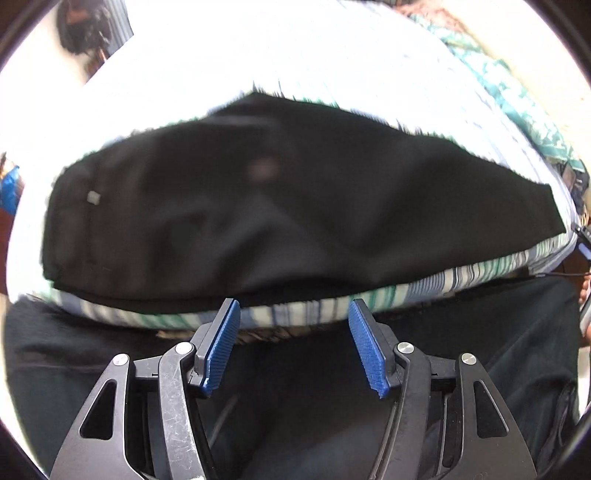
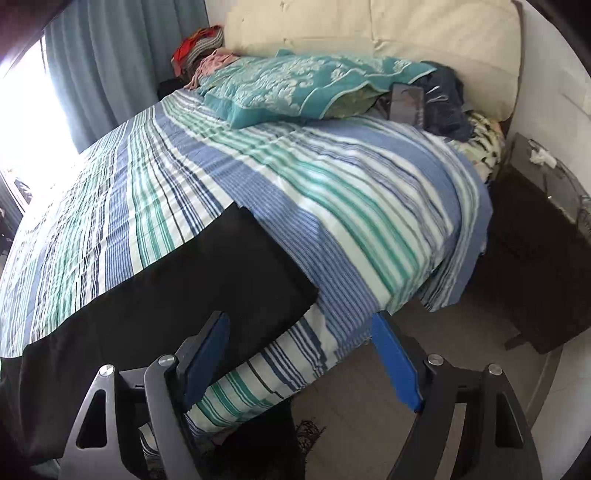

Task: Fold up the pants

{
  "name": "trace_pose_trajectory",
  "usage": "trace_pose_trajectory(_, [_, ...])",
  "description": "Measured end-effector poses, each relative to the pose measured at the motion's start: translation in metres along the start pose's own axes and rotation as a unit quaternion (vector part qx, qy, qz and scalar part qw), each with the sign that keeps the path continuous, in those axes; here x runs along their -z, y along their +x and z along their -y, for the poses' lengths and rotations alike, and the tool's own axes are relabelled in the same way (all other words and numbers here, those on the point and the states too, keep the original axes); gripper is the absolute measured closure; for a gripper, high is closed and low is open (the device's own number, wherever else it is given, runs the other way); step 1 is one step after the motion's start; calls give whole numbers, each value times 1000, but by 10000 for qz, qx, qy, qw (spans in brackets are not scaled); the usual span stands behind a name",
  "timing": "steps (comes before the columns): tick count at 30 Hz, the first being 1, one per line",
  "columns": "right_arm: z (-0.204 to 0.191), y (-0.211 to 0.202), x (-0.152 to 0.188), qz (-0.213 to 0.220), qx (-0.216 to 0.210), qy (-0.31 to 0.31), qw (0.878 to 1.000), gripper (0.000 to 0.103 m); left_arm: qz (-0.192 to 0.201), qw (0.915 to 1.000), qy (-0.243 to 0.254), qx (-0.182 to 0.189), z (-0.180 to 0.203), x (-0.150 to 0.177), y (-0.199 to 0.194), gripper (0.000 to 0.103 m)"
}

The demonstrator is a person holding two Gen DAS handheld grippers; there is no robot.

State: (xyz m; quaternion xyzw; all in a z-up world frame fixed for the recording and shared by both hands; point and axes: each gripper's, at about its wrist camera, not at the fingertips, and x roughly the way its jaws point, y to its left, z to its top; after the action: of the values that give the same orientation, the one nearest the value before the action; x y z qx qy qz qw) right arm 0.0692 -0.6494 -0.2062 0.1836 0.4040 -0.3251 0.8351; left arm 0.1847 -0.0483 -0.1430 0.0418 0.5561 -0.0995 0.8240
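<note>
We see the black pants lying flat on the striped bedspread, stretched across the middle of the left wrist frame with their lower edge close to the bed's near edge. A small pale tag shows near their left end. In the right wrist frame one squared end of the pants fills the lower left, running off the left border.

Our left tongs sit at the bottom centre of their frame, spread, with nothing between the blue pads, just below the bed's edge. Our right tongs are spread too and hold nothing; the left pad overlaps the pants' edge in the picture, though we cannot tell whether it touches.

Farther off, a teal patterned pillow lies at the top of the bed against a cream headboard. A dark nightstand stands at the right, and grey curtains hang at the upper left.
</note>
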Motion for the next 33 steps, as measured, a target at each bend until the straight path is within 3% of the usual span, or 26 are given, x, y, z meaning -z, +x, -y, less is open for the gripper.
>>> trace_pose_trajectory(2, [-10, -25, -2, 357, 72, -83, 9993, 24, 529, 9984, 5, -211, -10, -4, -23, 21])
trace_pose_trajectory(4, [-34, -47, -3, 665, 17, -236, 9975, 23, 1009, 9940, -21, -431, -16, -20, -26, 13])
trace_pose_trajectory(7, [-91, -71, 4, 802, -618, -405, 9940, 18, 1252, 9898, -111, -672, -38, -47, -7, 13])
trace_pose_trajectory(11, [-194, -75, 39, 434, -1829, -819, 9788, 17, 784, 9934, -85, -833, -41, -46, 32, 22])
trace_pose_trajectory(14, [-266, -66, 80, 92, -2362, -1353, 9622, 17, 162, 9929, 112, -1173, -43, -27, 63, 22])
trace_pose_trajectory(15, [-286, -61, 94, -12, -2421, -1580, 9573, 17, 130, 9924, 114, -1218, -46, -18, 67, 21])
trace_pose_trajectory(20, [-333, -21, 151, -656, -2157, -2547, 9404, 17, 230, 9931, -22, -1153, -47, -6, 74, 13])
trace_pose_trajectory(25, [-336, -16, 165, -522, -2021, -2951, 9324, 5, 355, 9933, -105, -1095, -47, -6, 65, 14])
trace_pose_trajectory(29, [-342, -15, 173, -356, -1892, -3082, 9317, 0, 1102, 9891, -280, -935, -44, -18, 29, 13])
trace_pose_trajectory(31, [-341, -15, 174, -331, -1892, -3037, 9332, 0, 1416, 9841, -217, -1053, -43, -32, 20, 5])
trace_pose_trajectory(33, [-340, -14, 173, -327, -1925, -3040, 9325, 0, 1477, 9802, -165, -1309, -45, -49, 29, 4])
